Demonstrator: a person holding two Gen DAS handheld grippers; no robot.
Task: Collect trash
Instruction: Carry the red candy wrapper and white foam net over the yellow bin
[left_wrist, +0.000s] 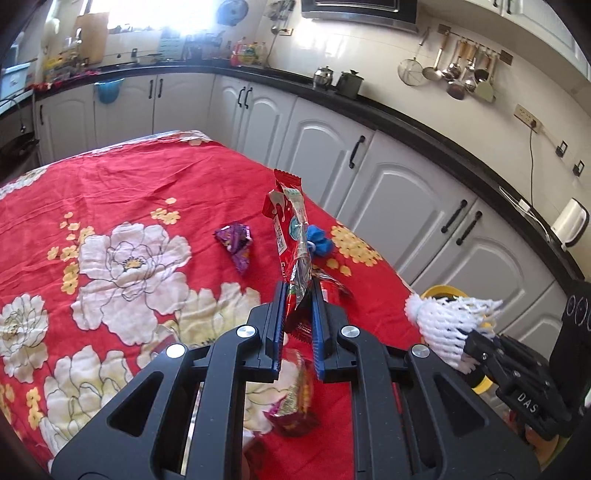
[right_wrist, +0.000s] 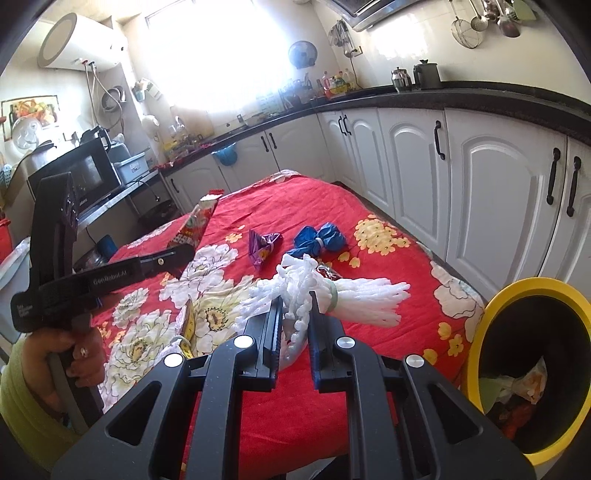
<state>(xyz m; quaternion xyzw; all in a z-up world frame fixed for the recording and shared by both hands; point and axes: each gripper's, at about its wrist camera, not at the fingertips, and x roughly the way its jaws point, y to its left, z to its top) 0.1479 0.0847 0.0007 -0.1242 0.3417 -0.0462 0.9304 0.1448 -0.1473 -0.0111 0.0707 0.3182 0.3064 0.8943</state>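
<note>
My left gripper (left_wrist: 298, 295) is shut on a red snack wrapper (left_wrist: 290, 229) and holds it upright above the red floral tablecloth (left_wrist: 110, 184). My right gripper (right_wrist: 295, 306) is shut on a white foam net bundle (right_wrist: 332, 295), held above the table's right side; the bundle also shows in the left wrist view (left_wrist: 443, 321). A yellow-rimmed trash bin (right_wrist: 532, 369) with trash inside stands just right of the table. A purple wrapper (left_wrist: 236, 242) and a blue tied bag (left_wrist: 319, 242) lie on the cloth.
Another crumpled red wrapper (left_wrist: 295, 410) lies under my left gripper. White cabinets (right_wrist: 480, 192) with a black counter run along the right. A microwave (right_wrist: 85, 173) sits at far left. A yellow tape measure (right_wrist: 188, 325) lies on the cloth.
</note>
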